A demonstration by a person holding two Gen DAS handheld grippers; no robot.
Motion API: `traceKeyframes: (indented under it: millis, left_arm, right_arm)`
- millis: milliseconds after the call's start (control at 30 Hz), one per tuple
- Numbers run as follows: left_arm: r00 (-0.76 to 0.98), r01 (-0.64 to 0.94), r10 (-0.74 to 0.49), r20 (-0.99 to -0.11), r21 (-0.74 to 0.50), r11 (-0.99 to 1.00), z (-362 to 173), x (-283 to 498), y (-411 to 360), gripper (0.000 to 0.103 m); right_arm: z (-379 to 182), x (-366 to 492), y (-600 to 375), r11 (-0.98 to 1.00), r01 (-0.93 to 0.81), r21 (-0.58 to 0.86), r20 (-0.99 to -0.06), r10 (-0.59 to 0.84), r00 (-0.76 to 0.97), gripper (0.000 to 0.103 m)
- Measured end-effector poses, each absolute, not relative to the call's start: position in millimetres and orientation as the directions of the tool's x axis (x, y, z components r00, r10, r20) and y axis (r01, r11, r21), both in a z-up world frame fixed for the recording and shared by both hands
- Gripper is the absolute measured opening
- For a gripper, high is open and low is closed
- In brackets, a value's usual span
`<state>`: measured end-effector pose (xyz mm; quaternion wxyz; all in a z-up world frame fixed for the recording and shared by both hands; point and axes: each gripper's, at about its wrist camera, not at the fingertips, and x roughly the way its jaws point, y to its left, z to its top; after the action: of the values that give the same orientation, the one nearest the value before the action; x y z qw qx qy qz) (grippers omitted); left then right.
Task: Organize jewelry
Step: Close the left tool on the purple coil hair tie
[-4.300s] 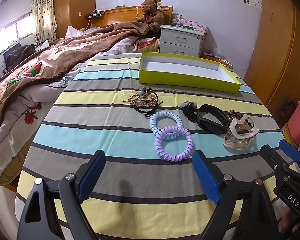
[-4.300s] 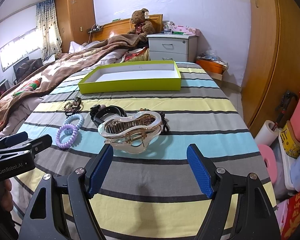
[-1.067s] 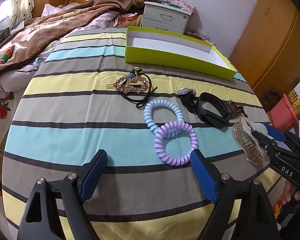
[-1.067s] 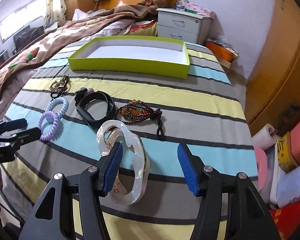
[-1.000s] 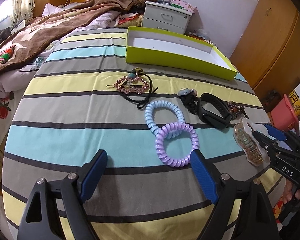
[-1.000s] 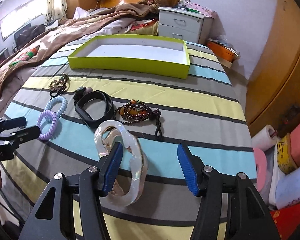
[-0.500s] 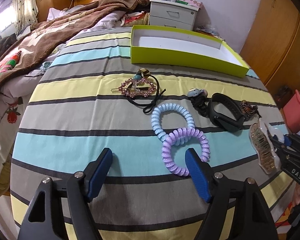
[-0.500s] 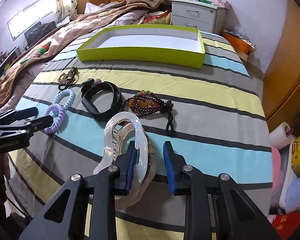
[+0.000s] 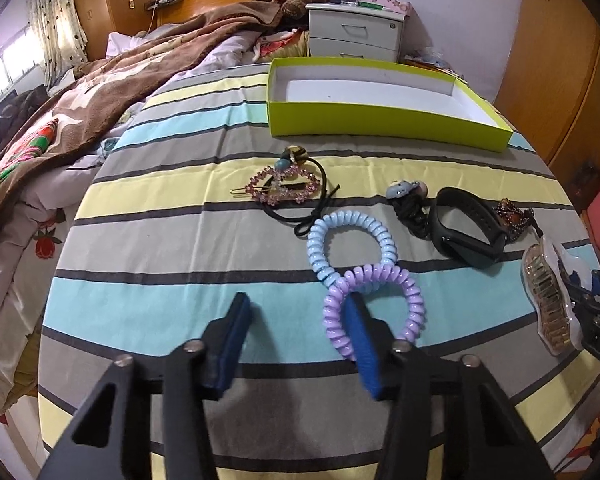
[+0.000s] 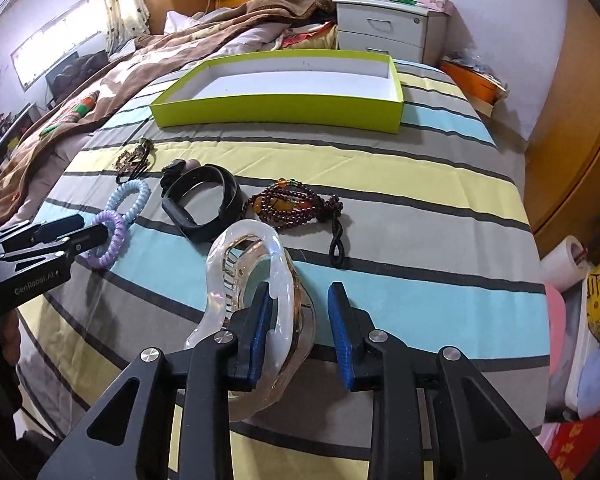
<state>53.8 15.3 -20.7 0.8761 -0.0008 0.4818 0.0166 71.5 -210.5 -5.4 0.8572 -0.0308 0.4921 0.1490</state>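
Several hair pieces lie on the striped bedspread in front of a lime-green box (image 9: 380, 124) (image 10: 280, 114). My left gripper (image 9: 296, 304) (image 10: 72, 228) is closing. Its right finger sits inside the purple coil hair tie (image 9: 414, 304) (image 10: 112, 240), and the ring's left rim lies between the pads, unpinched. My right gripper (image 10: 299, 288) (image 9: 584, 284) is opening slightly. Its left finger pokes through the loop of the clear hair claw (image 10: 252, 226) (image 9: 544, 300), which stands on edge. One side of the claw is between the pads, with a strip of cloth showing before the right pad.
A blue coil tie (image 9: 380, 232) touches the purple one. A black wristband (image 9: 468, 232), a dark bead bracelet (image 10: 296, 204) and a pink heart hairpin with a black elastic (image 9: 284, 188) lie nearby. A brown blanket (image 9: 140, 80) covers the left. The bed edge drops off on the right.
The left jaws have narrowed a lot, and the right finger now sits inside the purple tie. The right jaws came in around one side of the clear claw, which stands more upright.
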Motion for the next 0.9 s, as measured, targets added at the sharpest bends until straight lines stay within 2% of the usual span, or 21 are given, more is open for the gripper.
traceKeyframes:
  millis: [33,133,267,367,433,900]
  left_arm:
    - [0.536,-0.031,0.027,-0.844,0.013,0.999,-20,54,16,0.035]
    - [0.535,-0.014,0.01,-0.845,0.003,1.0,-20,54,14,0.021]
    - [0.535,-0.01,0.0,-0.845,-0.006,1.0,-19,55,15,0.012]
    - [0.543,-0.006,-0.012,-0.84,-0.018,1.0,-16,55,16,0.011]
    - [0.553,-0.002,-0.02,-0.833,-0.026,1.0,-13,53,17,0.011]
    - [0.612,0.014,-0.072,-0.787,-0.081,0.997,15,50,25,0.01]
  right_arm:
    - [-5,71,-211,0.955,-0.283,0.093,-0.852,0.224,0.474,0.028]
    - [-4,68,-210,0.954,-0.286,0.088,-0.847,0.223,0.482,0.02]
    - [-3,67,-212,0.958,-0.272,0.087,-0.845,0.216,0.49,0.019]
    - [-2,67,-216,0.963,-0.252,0.097,-0.841,0.214,0.496,0.019]
    - [1,66,-217,0.964,-0.246,0.098,-0.836,0.214,0.505,0.015]
    - [26,67,-216,0.967,-0.234,0.102,-0.796,0.22,0.564,0.015]
